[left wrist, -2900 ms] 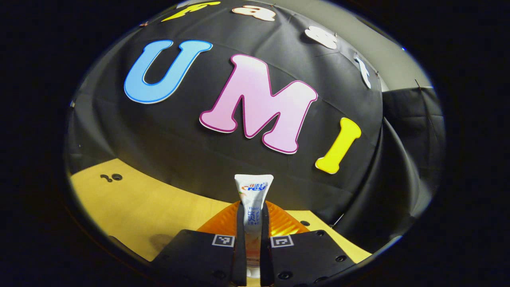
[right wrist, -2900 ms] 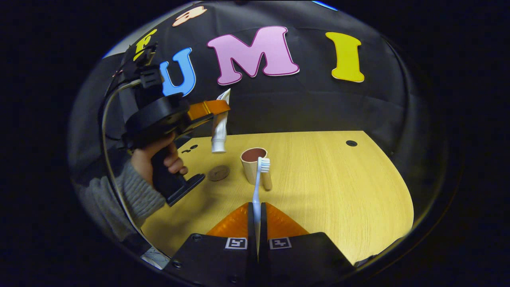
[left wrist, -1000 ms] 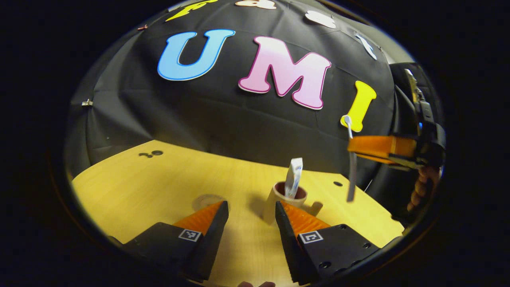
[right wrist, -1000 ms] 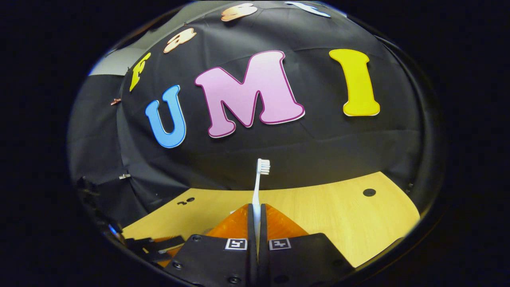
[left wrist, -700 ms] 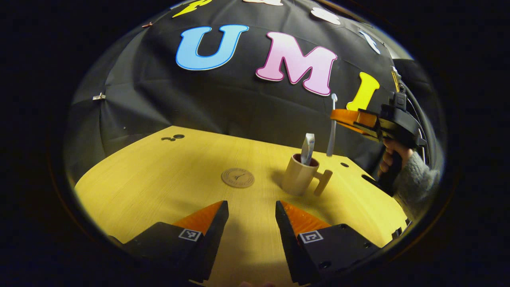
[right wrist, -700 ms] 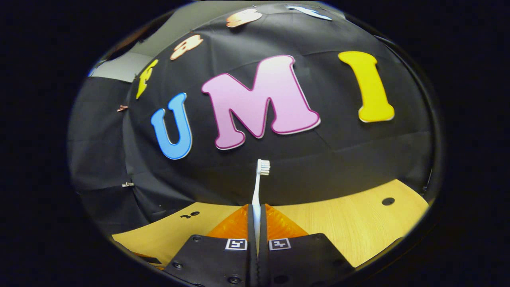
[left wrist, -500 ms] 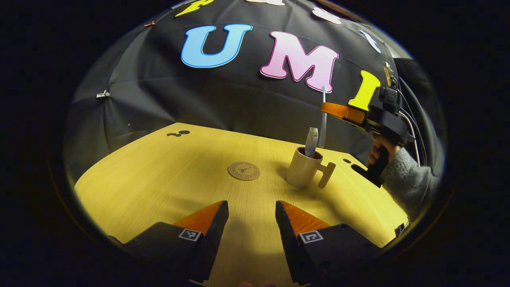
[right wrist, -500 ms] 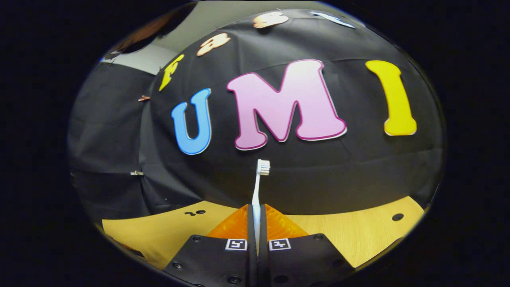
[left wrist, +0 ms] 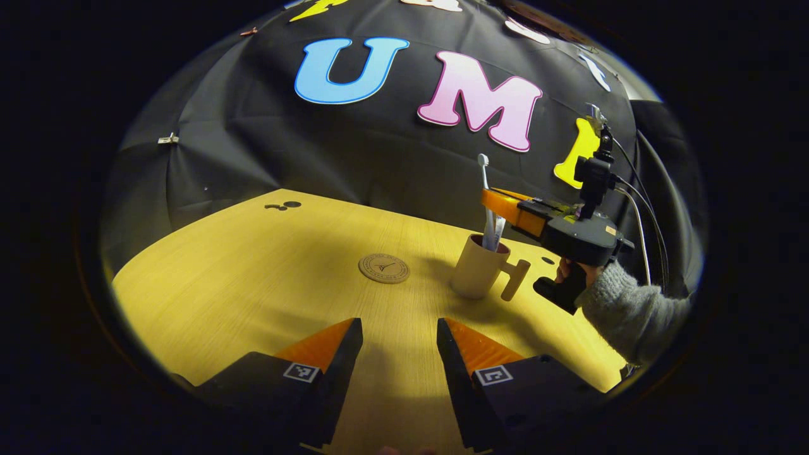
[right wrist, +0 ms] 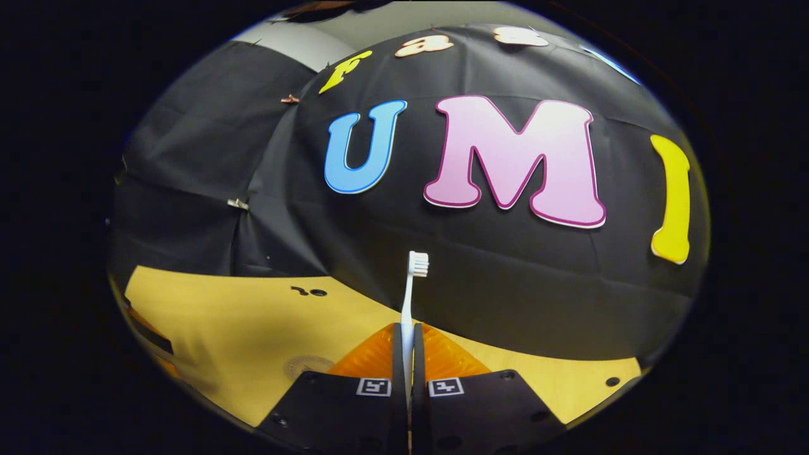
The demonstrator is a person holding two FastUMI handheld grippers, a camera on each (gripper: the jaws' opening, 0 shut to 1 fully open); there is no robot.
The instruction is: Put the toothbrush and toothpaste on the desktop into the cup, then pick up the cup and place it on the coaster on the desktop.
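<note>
A beige cup [left wrist: 475,275] with a side handle stands on the wooden table [left wrist: 253,278], and the white toothpaste tube [left wrist: 498,232] leans inside it. My right gripper [left wrist: 490,201] hovers just over the cup, shut on a white toothbrush [left wrist: 484,177] held upright with the bristles on top; its lower end reaches the cup's mouth beside the tube. In the right gripper view the toothbrush [right wrist: 409,297] rises from my shut right gripper [right wrist: 407,335]. My left gripper [left wrist: 395,344] stands open near the table's front, well back from the cup. The round coaster [left wrist: 383,268] lies left of the cup.
A hand in a grey sleeve [left wrist: 632,309] holds the right gripper at the right. Small holes [left wrist: 284,205] mark the table's far left corner. In the right gripper view part of the coaster [right wrist: 306,365] shows left of the fingers.
The left gripper has let the toothpaste go into the cup, opened and drawn back. The right gripper has carried the toothbrush leftward and down over the cup.
</note>
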